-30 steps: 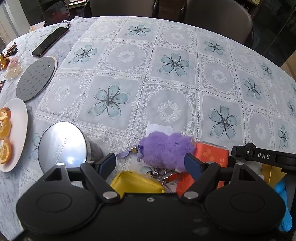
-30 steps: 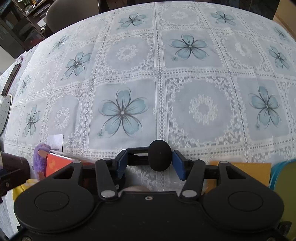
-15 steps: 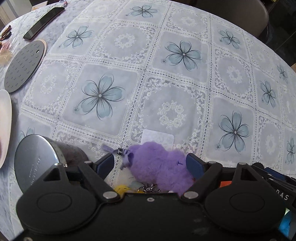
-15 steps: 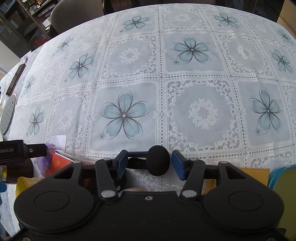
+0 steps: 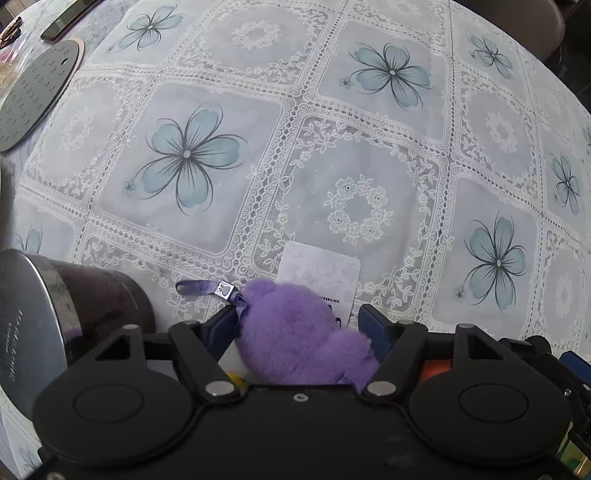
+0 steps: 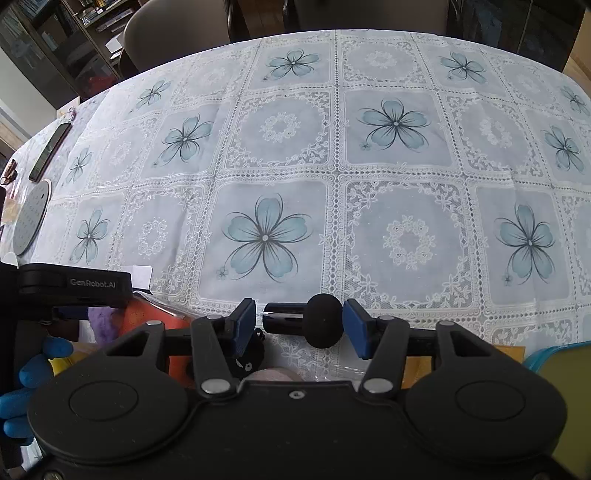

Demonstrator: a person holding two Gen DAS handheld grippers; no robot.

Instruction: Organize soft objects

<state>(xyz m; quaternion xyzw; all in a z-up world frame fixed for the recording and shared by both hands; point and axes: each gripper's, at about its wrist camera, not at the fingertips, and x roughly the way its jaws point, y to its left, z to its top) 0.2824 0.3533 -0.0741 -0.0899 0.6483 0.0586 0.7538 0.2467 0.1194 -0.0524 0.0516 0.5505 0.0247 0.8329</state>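
As L gripper (image 5: 297, 328) pinches plush (image 5: 295, 332), cloth (image 5: 369, 147) bare.

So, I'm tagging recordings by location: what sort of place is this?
Most likely a home dining room: a large table under a lace floral tablecloth, upholstered chairs pulled up at its far side, and a glass-fronted cabinet behind them.
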